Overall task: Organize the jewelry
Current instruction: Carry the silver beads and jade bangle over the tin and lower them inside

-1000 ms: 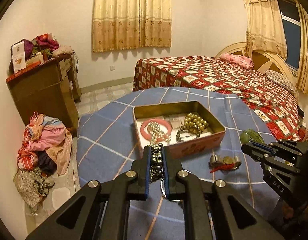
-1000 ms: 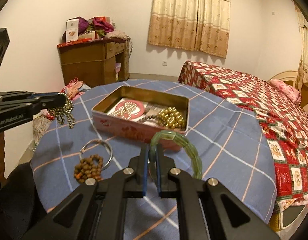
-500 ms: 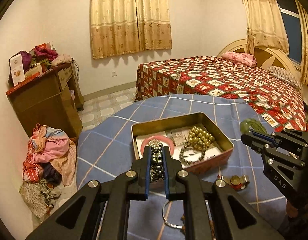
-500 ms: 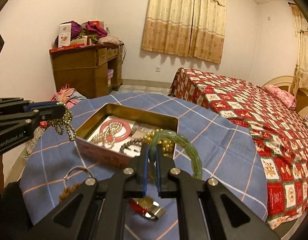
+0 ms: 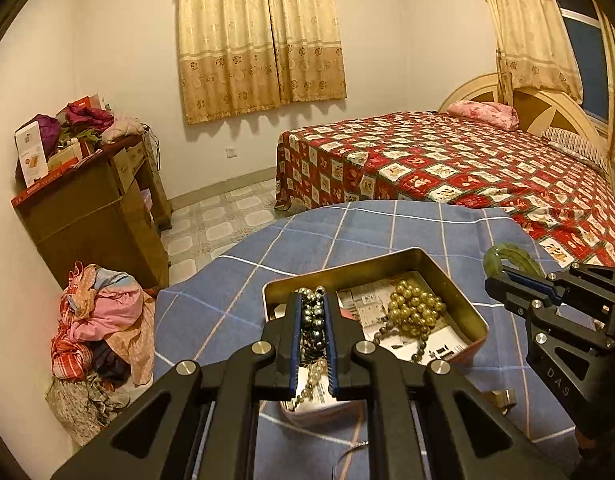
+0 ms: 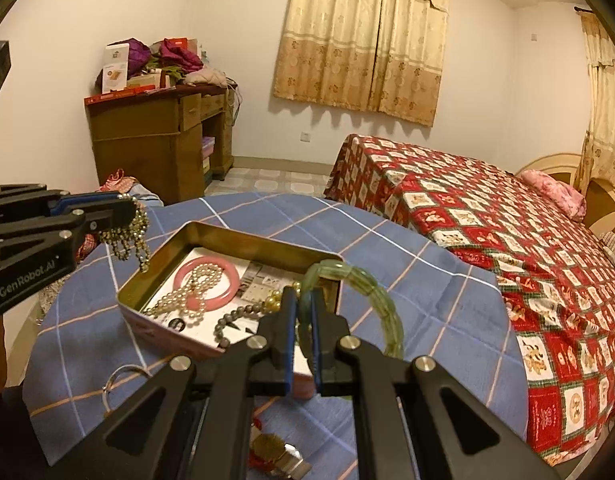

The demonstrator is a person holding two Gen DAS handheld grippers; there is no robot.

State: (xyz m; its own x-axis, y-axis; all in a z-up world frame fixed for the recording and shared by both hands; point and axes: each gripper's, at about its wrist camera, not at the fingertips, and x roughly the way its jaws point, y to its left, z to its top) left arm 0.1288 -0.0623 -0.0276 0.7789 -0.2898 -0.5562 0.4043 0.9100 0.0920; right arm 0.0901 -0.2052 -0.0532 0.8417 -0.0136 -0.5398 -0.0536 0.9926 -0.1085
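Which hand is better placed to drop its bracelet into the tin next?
Left, probably. The left gripper holds the dark bead strand dangling right at the tin's rim. The right gripper holds the green bracelet at the tin's near edge.

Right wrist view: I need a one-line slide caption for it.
Right gripper clamps a green bead bracelet above the open tin; left gripper dangles a metallic bead strand.

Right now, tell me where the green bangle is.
The green bangle is clamped in the right gripper, held in the air just over the near right corner of the open tin in the right wrist view, beside the gold beads.
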